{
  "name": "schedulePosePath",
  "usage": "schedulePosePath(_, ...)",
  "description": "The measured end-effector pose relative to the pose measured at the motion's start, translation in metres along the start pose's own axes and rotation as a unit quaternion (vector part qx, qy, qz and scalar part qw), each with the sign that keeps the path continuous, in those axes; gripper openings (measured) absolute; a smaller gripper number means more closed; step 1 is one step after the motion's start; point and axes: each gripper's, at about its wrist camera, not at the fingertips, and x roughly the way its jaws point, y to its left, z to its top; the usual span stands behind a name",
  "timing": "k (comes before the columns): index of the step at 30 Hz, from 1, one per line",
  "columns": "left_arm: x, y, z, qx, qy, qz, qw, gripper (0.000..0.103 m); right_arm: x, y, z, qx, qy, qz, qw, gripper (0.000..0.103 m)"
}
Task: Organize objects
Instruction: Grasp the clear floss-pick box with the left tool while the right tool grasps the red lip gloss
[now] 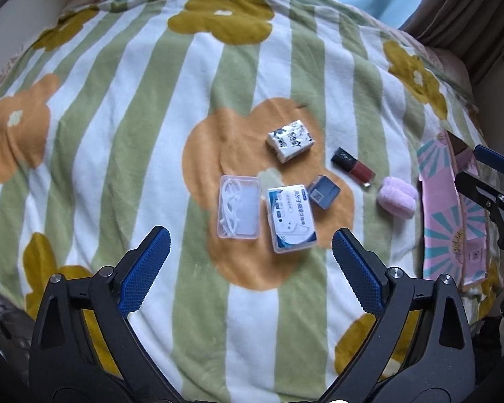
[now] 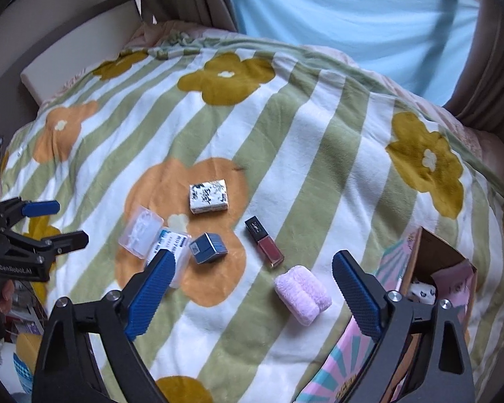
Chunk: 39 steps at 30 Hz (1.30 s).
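Both jaws wide — pink box [image 2: 430, 258] beside

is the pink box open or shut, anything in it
Open. In the right wrist view the pink box has its flaps up, showing the brown inside, and a white patterned packet already lies in it.

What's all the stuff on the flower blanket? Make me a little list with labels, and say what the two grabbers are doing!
surface: striped flower blanket
open clear case: floss picks inside
its lid: blue label, beside the case
white patterned packet: farthest back
small blue box: right of lid
lip gloss: red, black cap, lying flat
fluffy pink thing: nearest the box
pink cardboard box: open, something inside
left gripper: open, empty
right gripper: open, empty
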Motion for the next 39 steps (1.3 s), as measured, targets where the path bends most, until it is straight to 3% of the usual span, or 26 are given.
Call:
schedulePosePath(11, 0.082, 0.011, 0.011, -0.017, 0.026, 0.004, 0.9995, 0.092, 0.091, -0.02, -0.002, -0.05, 0.052, 0.01, 0.997, 0.076)
schedulePosePath(16, 0.11, 0.013, 0.014, -0.023, 0.038, 0.009, 0.999, 0.092, 0.128, -0.027, -0.003, -0.068, 0.076, 0.02, 0.995, 0.074)
schedulePosePath(19, 0.123, 0.015, 0.016, -0.028, 0.044, 0.011, 0.9986, 0.081, 0.148, -0.028, -0.003, -0.081, 0.087, 0.027, 0.993, 0.072)
schedulePosePath(21, 0.13, 0.017, 0.017, -0.03, 0.049, 0.014, 0.9983, 0.081, 0.159, -0.027, -0.003, -0.089, 0.095, 0.033, 0.991, 0.071)
schedulePosePath(31, 0.151, 0.018, 0.014, -0.031, 0.06, 0.014, 0.9976, 0.079, 0.192, -0.024, -0.005, -0.109, 0.118, 0.047, 0.986, 0.058)
schedulePosePath(34, 0.152, 0.021, 0.014, -0.036, 0.057, 0.008, 0.9977, 0.068, 0.197, -0.023, -0.007, -0.111, 0.121, 0.047, 0.985, 0.054)
schedulePosePath(39, 0.159, 0.019, 0.012, -0.025, 0.062, 0.004, 0.9977, 0.064, 0.2, -0.021, -0.007, -0.114, 0.118, 0.047, 0.985, 0.047)
